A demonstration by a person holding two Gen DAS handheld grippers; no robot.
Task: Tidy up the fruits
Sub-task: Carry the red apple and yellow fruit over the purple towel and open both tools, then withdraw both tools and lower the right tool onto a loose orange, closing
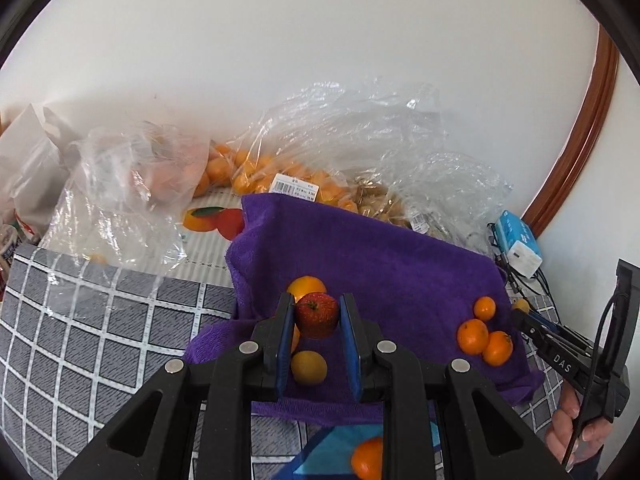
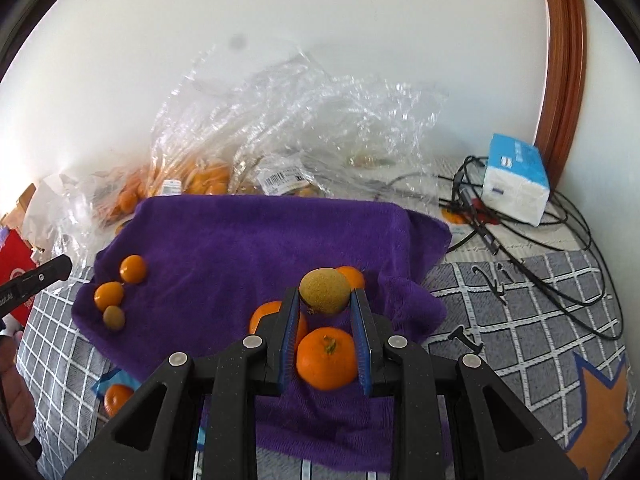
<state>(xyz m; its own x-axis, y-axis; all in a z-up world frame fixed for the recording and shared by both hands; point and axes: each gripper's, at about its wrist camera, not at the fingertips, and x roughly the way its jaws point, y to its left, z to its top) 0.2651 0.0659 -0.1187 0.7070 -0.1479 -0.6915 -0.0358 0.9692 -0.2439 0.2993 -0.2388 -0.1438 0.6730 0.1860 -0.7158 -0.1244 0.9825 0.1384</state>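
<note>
My left gripper (image 1: 316,307) is shut on a red strawberry-like fruit (image 1: 317,322), held above a purple towel (image 1: 392,264). Beneath it lie a yellow fruit (image 1: 309,367) and an orange one (image 1: 306,285). Three tangerines (image 1: 473,337) sit together at the towel's right side. My right gripper (image 2: 325,298) is shut on a brownish-green round fruit (image 2: 323,287) over the purple towel (image 2: 248,240). A big tangerine (image 2: 326,360) lies under its jaws, with two more beside it. At the towel's left are two small tangerines (image 2: 109,295) and a brownish fruit (image 2: 114,317).
Clear plastic bags of tangerines (image 1: 256,172) are heaped against the white wall behind the towel. A blue-white tissue pack (image 2: 516,178) and black cables (image 2: 560,280) lie at the right. One tangerine (image 2: 118,399) rests on a blue shape on the grey checked cloth (image 1: 100,320).
</note>
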